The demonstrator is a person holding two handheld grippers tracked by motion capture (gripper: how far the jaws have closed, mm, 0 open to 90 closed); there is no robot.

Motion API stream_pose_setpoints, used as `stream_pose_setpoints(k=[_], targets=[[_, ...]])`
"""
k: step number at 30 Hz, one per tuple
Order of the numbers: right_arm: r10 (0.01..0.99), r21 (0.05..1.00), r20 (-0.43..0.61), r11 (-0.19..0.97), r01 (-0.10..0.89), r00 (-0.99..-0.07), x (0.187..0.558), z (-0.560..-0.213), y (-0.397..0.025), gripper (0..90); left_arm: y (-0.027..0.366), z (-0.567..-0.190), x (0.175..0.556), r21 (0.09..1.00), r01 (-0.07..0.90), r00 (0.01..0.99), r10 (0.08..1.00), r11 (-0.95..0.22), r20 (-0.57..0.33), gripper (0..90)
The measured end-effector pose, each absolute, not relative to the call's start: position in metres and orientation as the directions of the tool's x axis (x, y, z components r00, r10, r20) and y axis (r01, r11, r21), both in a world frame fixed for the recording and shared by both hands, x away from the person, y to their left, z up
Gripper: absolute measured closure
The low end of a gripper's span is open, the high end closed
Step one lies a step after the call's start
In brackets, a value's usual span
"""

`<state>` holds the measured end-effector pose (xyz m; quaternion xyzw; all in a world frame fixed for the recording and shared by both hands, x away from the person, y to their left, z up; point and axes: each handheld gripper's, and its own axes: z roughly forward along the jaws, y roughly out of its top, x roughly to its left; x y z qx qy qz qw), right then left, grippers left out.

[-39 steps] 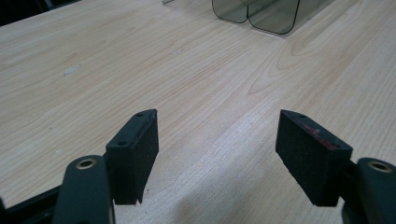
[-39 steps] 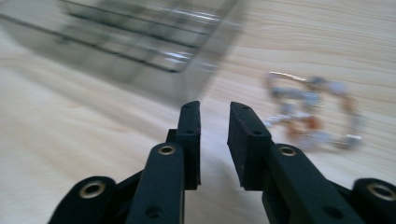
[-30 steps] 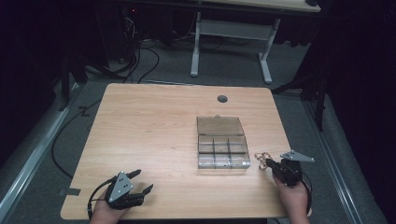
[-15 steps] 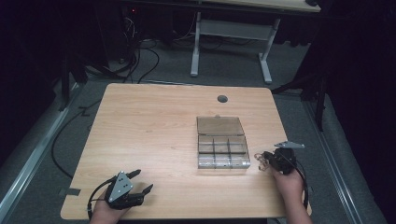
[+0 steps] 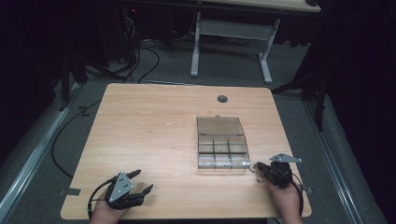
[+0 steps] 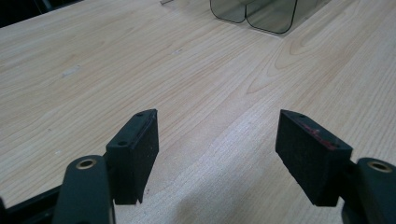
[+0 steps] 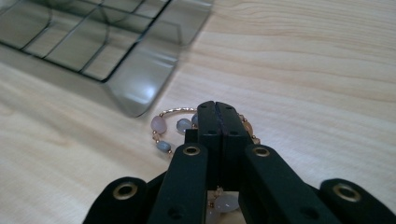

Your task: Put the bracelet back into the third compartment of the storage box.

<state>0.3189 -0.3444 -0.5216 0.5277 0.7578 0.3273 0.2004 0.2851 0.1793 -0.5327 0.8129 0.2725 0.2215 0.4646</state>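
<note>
High view: wooden table [image 5: 154, 135] w/ a clear compartment box [image 5: 222, 148] sitting right of centre, lid swung open toward the far edge, grid of small cells facing up. A round cable hole [image 5: 222, 99] sits beyond the box, toward the far edge. Right gripper [image 5: 259, 171] is just off the box's near-right corner, held by a hand at the near table edge; grey three-cornered plate on top, cable trailing back. A beaded bracelet [image 5: 255, 169] shows as a small pale cluster at the gripper tip, just beside that box corner, not inside any cell. Left gripper [image 5: 141, 182] is well away from the box, toward the near-left corner of the table, jaws spread, nothing between them.

Left gripper view: both black pads [image 6: 135, 154] stand wide apart w/ only bare wood grain between. The box [image 6: 254, 13] appears far off at the top edge, rounded corners visible; gripper is well apart from it.

Right gripper view: jaws pressed flat together, clamped on the bracelet [image 7: 173, 127] — thin gold wire w/ pinkish, grey-blue and pale beads. Part of the loop curves out ahead of the jaw tips, a few beads also hang below between the jaw arms. Bracelet lies just beside the box [image 7: 140, 70], near its rounded corner; can't tell if the beads touch the wall. Whether the loop rests on the wood or is lifted slightly: can't tell.
</note>
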Motion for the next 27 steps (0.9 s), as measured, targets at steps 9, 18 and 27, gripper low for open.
stream_pose_setpoints(k=[9,18,27], targets=[[0.915,0.723,0.038,0.253,0.643,-0.403,0.293,-0.524,-0.332,90.0,0.179,-0.533,0.285,0.876,0.238,0.753,0.65,-0.42,0.107,30.8],[0.898,0.73,0.046,0.269,0.629,-0.437,0.282,-0.525,-0.323,90.0,0.179,-0.533,0.285,0.877,0.24,0.749,0.654,-0.416,0.105,30.8],[0.858,0.724,0.023,0.34,0.6,-0.513,0.278,-0.525,-0.303,90.0,0.179,-0.533,0.286,0.877,0.243,0.747,0.657,-0.415,0.104,30.8]])
